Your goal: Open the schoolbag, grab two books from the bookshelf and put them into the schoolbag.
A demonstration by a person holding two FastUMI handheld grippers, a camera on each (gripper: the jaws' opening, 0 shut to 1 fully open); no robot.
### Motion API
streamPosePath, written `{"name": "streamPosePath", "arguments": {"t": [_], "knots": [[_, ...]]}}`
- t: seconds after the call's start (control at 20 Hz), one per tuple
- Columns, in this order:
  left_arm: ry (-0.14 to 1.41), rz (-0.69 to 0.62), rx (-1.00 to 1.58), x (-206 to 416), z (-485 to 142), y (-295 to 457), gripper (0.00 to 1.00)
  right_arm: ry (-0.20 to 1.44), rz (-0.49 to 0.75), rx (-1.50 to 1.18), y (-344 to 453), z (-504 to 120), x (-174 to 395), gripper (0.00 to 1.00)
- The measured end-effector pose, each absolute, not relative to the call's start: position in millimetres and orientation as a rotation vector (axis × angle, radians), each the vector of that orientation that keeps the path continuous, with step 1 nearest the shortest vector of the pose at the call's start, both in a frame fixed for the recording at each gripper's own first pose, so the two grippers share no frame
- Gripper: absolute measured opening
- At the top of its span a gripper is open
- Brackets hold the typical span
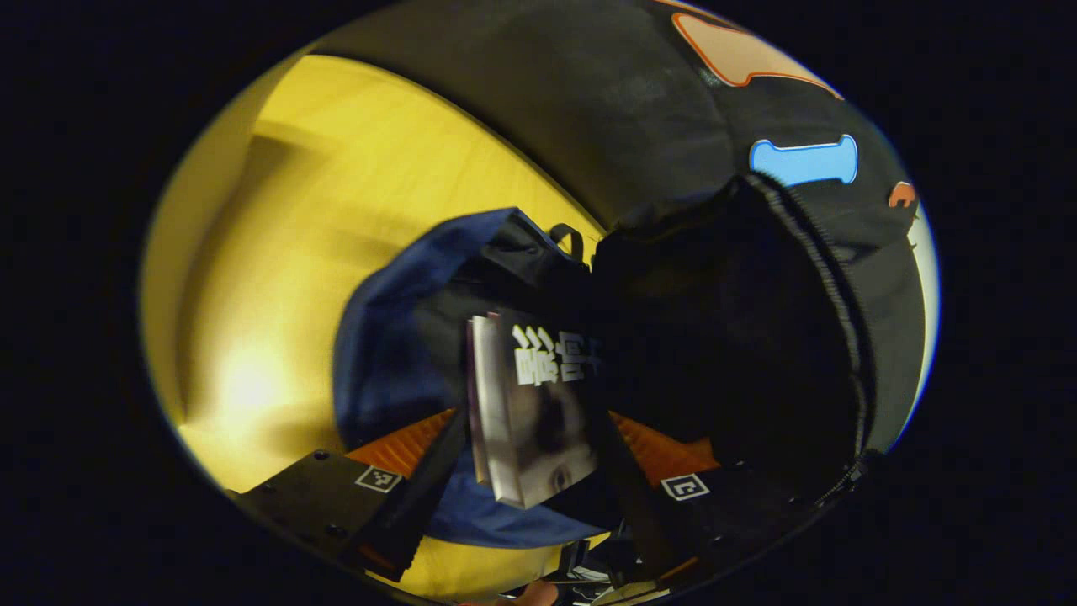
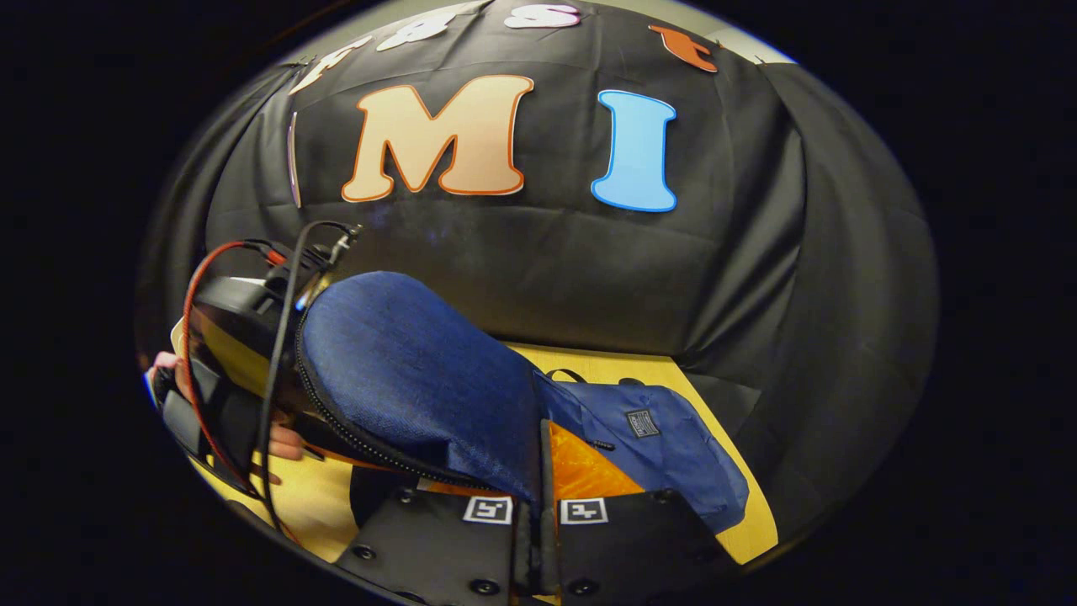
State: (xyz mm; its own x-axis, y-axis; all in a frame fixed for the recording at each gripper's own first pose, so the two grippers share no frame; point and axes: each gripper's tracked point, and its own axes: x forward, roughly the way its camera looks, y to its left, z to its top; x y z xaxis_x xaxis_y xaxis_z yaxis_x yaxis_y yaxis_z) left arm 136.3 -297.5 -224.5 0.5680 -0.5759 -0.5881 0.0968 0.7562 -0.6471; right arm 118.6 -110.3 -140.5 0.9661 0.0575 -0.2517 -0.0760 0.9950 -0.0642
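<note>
My left gripper [image 1: 532, 471] stands with its two fingers spread wide, and a thin glossy dark-covered book [image 1: 530, 412] sits upright between them; I cannot tell whether either pad actually presses on its covers. The book's page edge faces left and its far end reaches into the dark open mouth of the blue fabric schoolbag [image 1: 379, 370]. To the right of that opening hangs the bag's raised flap, black on the inside, with a zip track [image 1: 820, 278] running along its rim. Beyond lies the yellow wooden tabletop [image 1: 278, 278].

My right gripper [image 2: 536, 539] has its fingers drawn tight together, pinching the edge of the blue flap [image 2: 404, 370] and holding it lifted. Past the fingers the rest of the bag lies flat on the table, a small dark label patch [image 2: 642, 422] on its front. Far left, a hand [image 2: 282, 439] holds the other gripper, with red and black cables [image 2: 198, 337] looping over it.
</note>
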Motion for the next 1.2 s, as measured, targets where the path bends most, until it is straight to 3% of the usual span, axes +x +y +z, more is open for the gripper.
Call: {"name": "streamPosePath", "arguments": {"t": [0.3,0.35,0.45,0.55,0.6,0.7,0.95,1.2], "knots": [[0.836,-0.364,-0.482,100.9,-188.9,-259.1,0.96,0.303,0.097,-0.087,-99.3,-154.6,115.3,0.09],[0.819,-0.364,-0.447,95.2,-180.5,-254.6,0.95,0.317,0.103,-0.091,-96.6,-160.8,113.4,0.17],[0.796,-0.368,-0.371,84.3,-165.1,-248.9,0.95,0.353,0.113,-0.094,-92.3,-172.8,111.5,0.20],[0.765,-0.375,-0.315,72.4,-150.5,-243.4,0.95,0.390,0.112,-0.076,-91.7,-181.0,104.1,0.39],[0.754,-0.380,-0.300,65.4,-142.7,-240.8,0.95,0.404,0.112,-0.061,-91.2,-183.7,99.7,0.36],[0.743,-0.374,-0.293,53.2,-131.6,-236.5,0.95,0.428,0.127,-0.034,-84.1,-188.4,92.3,0.58],[0.649,-0.302,-0.164,35.9,-100.2,-201.9,0.95,0.449,0.120,-0.073,-72.5,-191.1,63.2,0.94],[0.636,-0.221,0.001,19.4,-87.4,-153.8,0.95,0.431,0.101,-0.020,-62.3,-166.3,25.7,0.97]]}}
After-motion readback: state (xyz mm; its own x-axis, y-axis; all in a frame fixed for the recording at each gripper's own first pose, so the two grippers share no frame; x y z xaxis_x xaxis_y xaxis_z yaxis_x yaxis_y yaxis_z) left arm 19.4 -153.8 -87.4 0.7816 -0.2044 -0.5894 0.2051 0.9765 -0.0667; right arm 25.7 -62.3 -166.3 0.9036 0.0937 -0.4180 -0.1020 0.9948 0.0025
